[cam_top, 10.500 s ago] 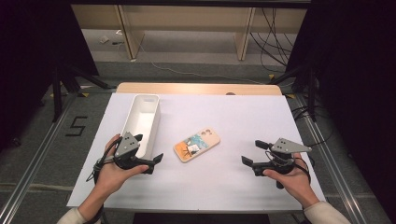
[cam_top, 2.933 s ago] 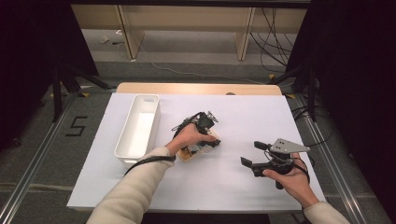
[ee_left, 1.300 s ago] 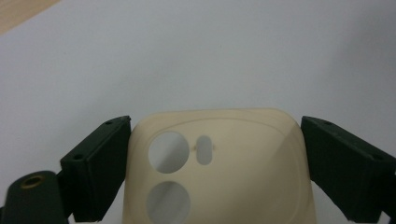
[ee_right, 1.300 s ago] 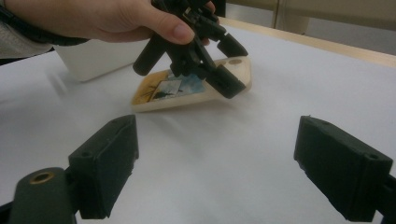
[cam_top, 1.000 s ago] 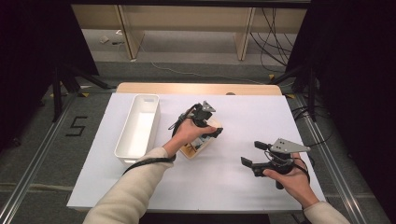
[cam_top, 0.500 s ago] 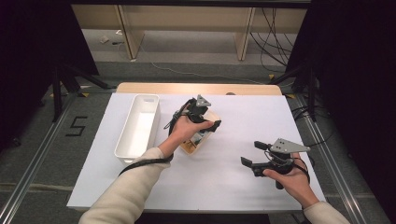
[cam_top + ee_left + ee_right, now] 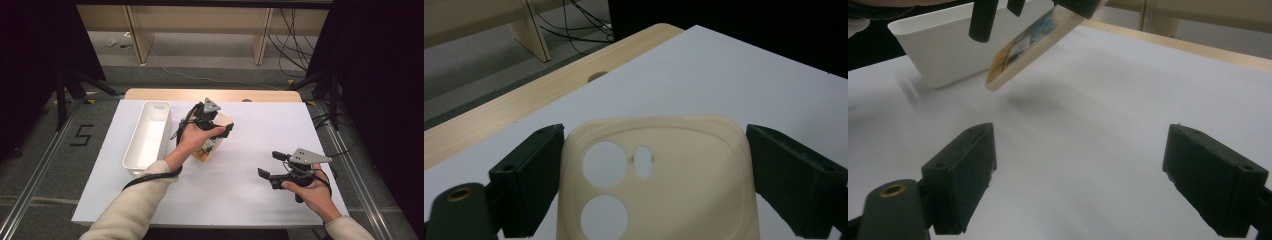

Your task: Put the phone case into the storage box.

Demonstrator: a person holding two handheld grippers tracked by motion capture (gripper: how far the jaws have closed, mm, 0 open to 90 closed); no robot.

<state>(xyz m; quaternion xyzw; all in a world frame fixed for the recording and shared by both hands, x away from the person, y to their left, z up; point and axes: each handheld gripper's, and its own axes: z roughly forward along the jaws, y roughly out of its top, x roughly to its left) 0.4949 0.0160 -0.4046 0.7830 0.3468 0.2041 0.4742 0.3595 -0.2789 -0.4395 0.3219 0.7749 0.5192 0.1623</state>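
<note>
A white sheet covers the table (image 7: pixel 240 200) in this dim workshop, with bare floor and loose cables running off behind it. Nearest to where the person sits, the right hand-held gripper (image 7: pixel 267 167) rests low over the sheet at the right side, its jaws spread wide with nothing between them; its own view looks along those jaws across bare white toward the far-left action, so it seems to be parked out of the way, simply waiting while the other hand works. A little farther in, toward the middle, the left hand-held gripper (image 7: pixel 223 131) is raised off the table and has closed on a cream phone case (image 7: pixel 654 180), the jaws pressing on its two long edges. That edge grip makes sense: the case is thin and flat, and pinching it across its width is about the only way to get it clear of the sheet. In the left gripper view the case's back faces up, camera holes showing; from the right gripper view it hangs tilted, free end drooping, a printed card (image 7: pixel 1020 42) visible on its underside, and a soft shadow beneath shows it is clear of the surface. Just beyond and to the left stands a long white bin (image 7: pixel 147 137), open-topped, close beside the lifted case, the likeliest place for it to be dropped. Past that, the pale wooden edge (image 7: pixel 210 94) of the table shows, then floor.
</note>
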